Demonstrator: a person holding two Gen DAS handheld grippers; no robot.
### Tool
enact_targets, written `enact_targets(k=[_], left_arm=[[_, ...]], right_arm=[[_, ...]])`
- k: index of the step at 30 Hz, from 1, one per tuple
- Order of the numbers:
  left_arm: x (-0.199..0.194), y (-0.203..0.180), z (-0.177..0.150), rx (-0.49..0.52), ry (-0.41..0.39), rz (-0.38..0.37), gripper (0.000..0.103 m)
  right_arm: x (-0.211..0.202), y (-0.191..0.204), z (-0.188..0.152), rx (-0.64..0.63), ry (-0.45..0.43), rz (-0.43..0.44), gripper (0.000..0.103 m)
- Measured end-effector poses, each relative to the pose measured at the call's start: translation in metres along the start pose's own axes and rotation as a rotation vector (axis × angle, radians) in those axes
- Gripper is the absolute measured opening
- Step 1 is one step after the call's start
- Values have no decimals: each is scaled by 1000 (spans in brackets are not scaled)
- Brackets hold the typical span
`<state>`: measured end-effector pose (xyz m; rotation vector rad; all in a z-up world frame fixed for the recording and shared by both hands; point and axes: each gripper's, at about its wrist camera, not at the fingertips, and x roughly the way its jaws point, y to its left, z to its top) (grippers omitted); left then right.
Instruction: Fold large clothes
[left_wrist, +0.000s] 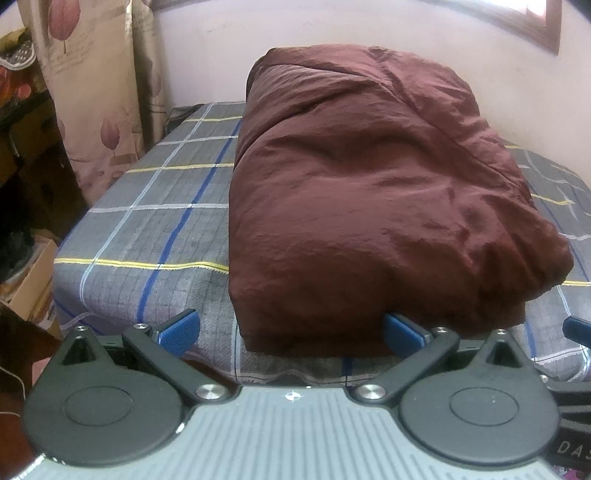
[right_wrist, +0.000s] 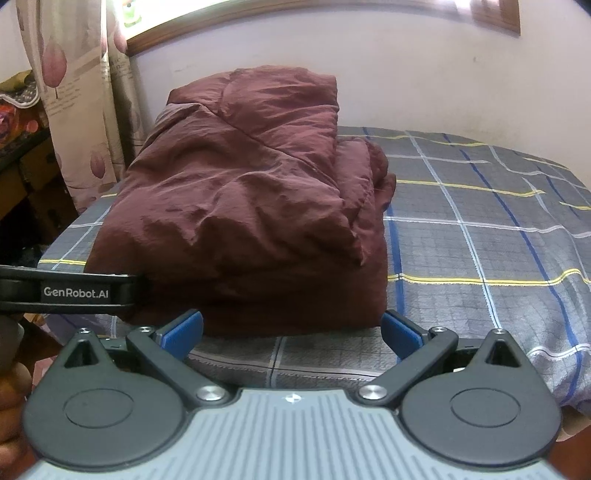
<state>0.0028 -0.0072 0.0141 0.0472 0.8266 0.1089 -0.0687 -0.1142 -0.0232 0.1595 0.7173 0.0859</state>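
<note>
left claw (left_wrist: 291, 330) agape | right claw (right_wrist: 291, 332) agape | maroon garment (left_wrist: 373, 199) folded (on plaid bed (left_wrist: 147, 221))

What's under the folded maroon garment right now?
The maroon garment lies on the grey plaid bedsheet, which shows around it. Whatever lies directly beneath the bundle is covered and cannot be seen.

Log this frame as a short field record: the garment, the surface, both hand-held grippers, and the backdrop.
garment: maroon garment, folded into a thick, puffy bundle, wrinkled on top
surface: bed with grey plaid sheet, striped in blue, yellow and white
left hand-held gripper: open, holding nothing, at the bundle's near edge
right hand-held gripper: open, holding nothing, at the bundle's near edge
backdrop: floral curtain on the left, pale wall behind the bed
fold status: appears done, no loose sleeves visible
</note>
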Motion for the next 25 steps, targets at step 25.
enact_targets(k=[25], left_arm=[[-7,3,0,8,-61,-23,103]], right_arm=[[-1,1,2,-21,-6,-27,103]])
